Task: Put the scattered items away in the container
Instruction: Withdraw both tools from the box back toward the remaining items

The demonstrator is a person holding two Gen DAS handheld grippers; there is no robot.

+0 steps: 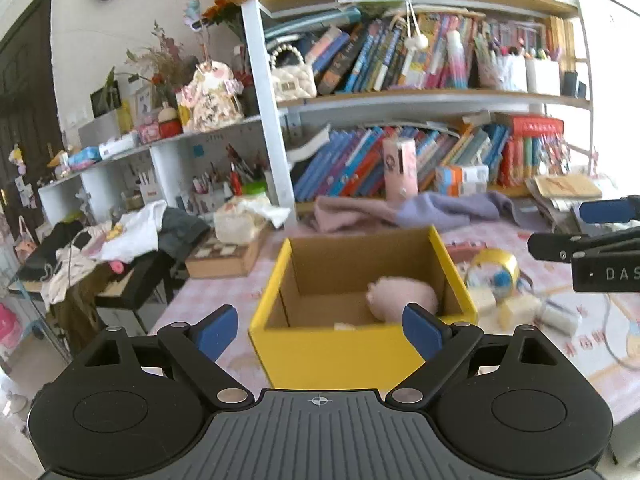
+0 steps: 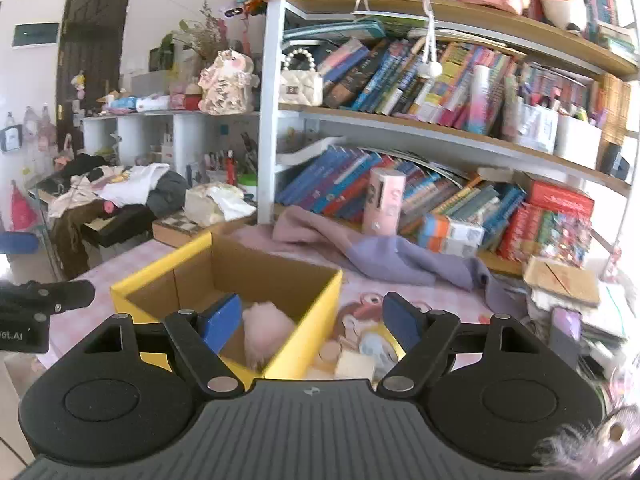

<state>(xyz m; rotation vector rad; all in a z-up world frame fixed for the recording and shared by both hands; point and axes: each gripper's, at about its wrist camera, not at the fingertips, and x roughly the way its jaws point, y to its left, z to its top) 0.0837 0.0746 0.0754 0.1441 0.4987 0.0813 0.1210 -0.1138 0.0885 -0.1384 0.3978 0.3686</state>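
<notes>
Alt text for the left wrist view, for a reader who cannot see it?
The open, empty left gripper faces a yellow cardboard box holding a pink plush toy. Small items lie scattered right of the box on the table, before crowded bookshelves.

One yellow cardboard box (image 1: 320, 344) stands just ahead of the left tongs, holding one pink fluffy toy (image 1: 404, 296). To the right of the right tongs' fingers lie one yellow ring-shaped toy (image 1: 496, 270) and about two cream blocks (image 1: 516, 310), blurred. Beyond the box lie two cloths: one pink (image 2: 304, 228), one lilac (image 2: 396, 260). One pink carton (image 2: 384, 200) stands behind them.
</notes>
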